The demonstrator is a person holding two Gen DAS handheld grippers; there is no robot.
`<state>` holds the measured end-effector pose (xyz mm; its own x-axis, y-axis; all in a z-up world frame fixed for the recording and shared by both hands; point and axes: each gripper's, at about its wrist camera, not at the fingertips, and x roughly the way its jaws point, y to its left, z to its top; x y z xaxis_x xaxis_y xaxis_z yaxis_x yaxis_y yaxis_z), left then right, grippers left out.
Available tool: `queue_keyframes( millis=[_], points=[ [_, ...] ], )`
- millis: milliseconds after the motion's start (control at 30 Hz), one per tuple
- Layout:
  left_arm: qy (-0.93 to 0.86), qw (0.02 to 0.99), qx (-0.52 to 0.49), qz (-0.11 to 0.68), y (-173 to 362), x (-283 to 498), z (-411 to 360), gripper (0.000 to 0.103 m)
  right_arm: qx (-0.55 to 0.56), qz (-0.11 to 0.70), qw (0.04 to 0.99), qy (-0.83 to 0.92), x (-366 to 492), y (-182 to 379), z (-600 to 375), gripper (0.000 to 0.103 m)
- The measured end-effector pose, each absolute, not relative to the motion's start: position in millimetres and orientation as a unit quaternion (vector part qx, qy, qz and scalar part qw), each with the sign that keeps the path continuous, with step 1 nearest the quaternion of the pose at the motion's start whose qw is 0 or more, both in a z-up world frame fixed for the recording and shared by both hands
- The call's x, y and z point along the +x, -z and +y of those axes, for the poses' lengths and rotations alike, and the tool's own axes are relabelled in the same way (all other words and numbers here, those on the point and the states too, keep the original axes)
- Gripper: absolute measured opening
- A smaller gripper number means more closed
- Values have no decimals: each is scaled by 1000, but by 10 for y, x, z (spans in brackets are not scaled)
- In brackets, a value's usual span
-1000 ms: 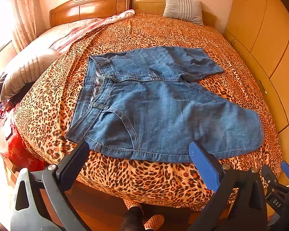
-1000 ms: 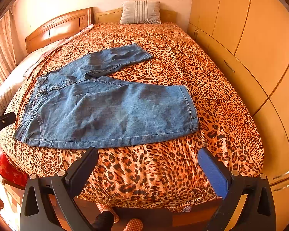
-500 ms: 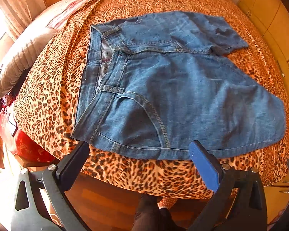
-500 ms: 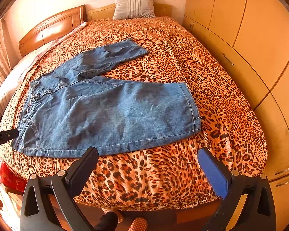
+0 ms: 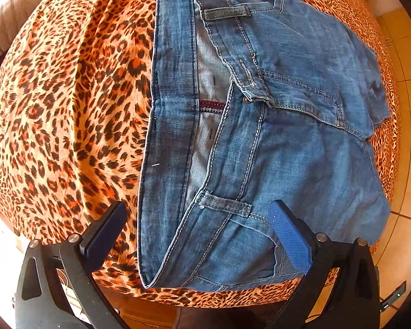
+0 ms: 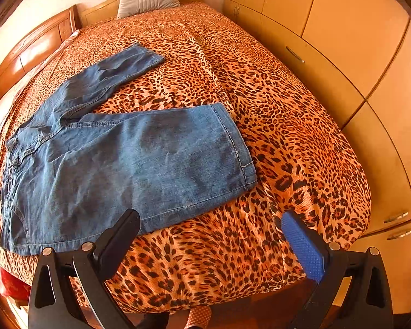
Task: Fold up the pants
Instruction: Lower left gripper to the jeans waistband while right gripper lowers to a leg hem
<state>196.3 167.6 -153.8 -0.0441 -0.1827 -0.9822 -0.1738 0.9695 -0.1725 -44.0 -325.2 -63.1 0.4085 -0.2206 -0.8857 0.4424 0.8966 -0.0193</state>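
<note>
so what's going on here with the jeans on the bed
A person holding a gripper in each hand is about to fold a pair of blue denim pants spread flat on a leopard-print bedspread. The left gripper is open, low over the waistband at the near corner. The right gripper is open too, hovering by the bed's edge near the closer leg's hem. Nothing is gripped or folded yet.

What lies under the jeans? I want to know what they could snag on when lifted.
The jeans lie flat on the leopard-print bedspread, which shows all around them. Whatever is directly beneath the denim is covered, though no bulge suggests anything else there.
</note>
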Motion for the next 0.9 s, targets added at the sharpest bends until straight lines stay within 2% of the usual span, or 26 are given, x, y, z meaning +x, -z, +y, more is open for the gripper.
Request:
queue_keyframes(
  millis=[333,667,900],
  points=[
    [41,637,-119,761,2008,1890,1372,103,253,509,798,199,25,659,-4214,103],
    [5,631,-78,772,2279,1707,955,103,369,563,732,105,1041,1324,-4763,103],
    [-9,620,-93,779,2229,1837,820,103,424,562,709,52,1359,1497,-4762,101]
  ],
)
